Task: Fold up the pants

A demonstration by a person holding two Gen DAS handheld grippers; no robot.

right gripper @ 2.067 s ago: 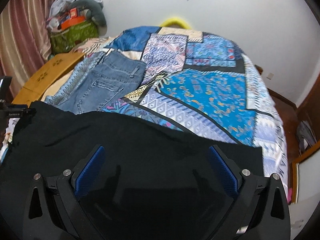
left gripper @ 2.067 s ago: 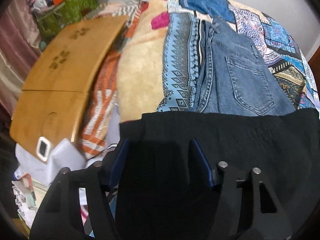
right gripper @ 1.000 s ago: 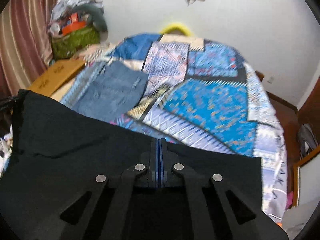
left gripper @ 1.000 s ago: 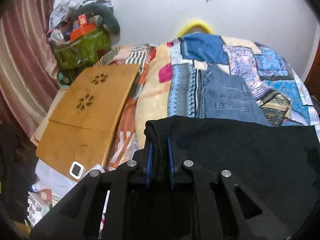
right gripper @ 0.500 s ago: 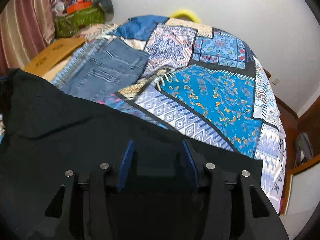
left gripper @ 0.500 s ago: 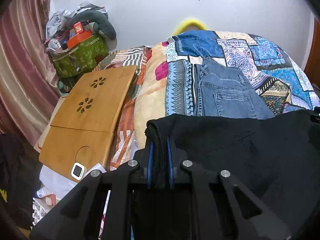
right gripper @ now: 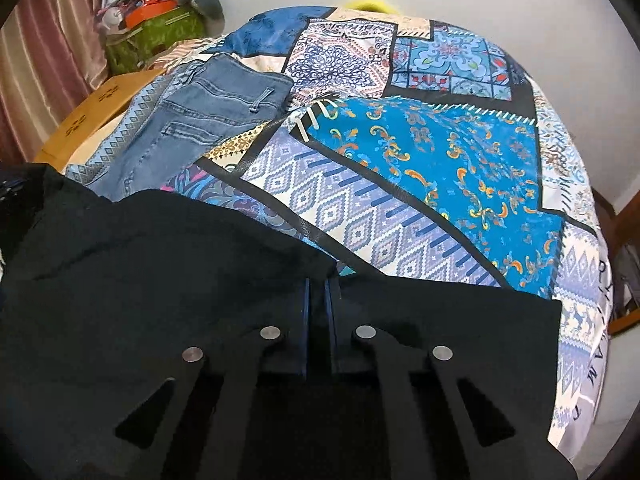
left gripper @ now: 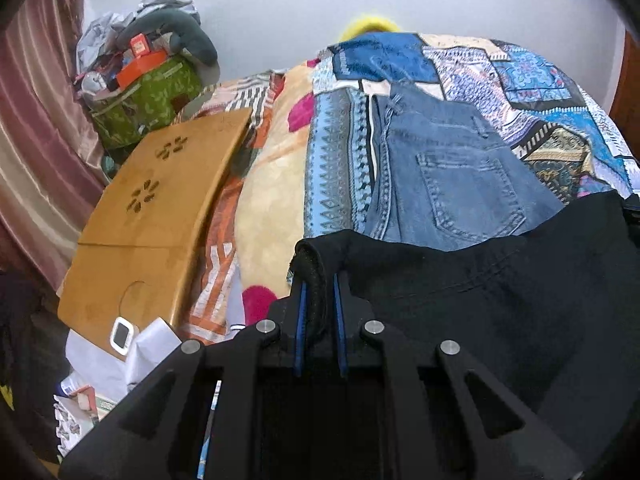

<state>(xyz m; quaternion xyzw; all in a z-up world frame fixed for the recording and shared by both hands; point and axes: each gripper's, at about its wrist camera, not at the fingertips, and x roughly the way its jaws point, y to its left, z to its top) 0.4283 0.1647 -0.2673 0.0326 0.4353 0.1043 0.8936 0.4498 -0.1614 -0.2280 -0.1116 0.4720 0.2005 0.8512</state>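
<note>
Black pants [left gripper: 480, 300] hang stretched between my two grippers over the near end of the bed. My left gripper [left gripper: 319, 284] is shut on a bunched left corner of the black cloth, which sticks up between the blue pads [left gripper: 299, 320]. In the right wrist view the black pants [right gripper: 160, 280] fill the lower half. My right gripper [right gripper: 317, 284] is shut on their upper edge, with dark cloth pinched between its pads. Folded blue jeans [left gripper: 448, 176] lie flat on the bed beyond, also seen as blue jeans [right gripper: 208, 108].
A patchwork blue quilt [right gripper: 440, 160] covers the bed. A wooden lap table [left gripper: 152, 200] lies along the bed's left side with a small white device [left gripper: 121, 334] on it. A green bag [left gripper: 148, 96] piled with clutter stands by the curtain. Papers lie on the floor at lower left.
Both grippers have sunk toward the bed with the black pants. The right jaws stood partly open half a second ago and are now shut on the cloth. The left grip is unchanged.
</note>
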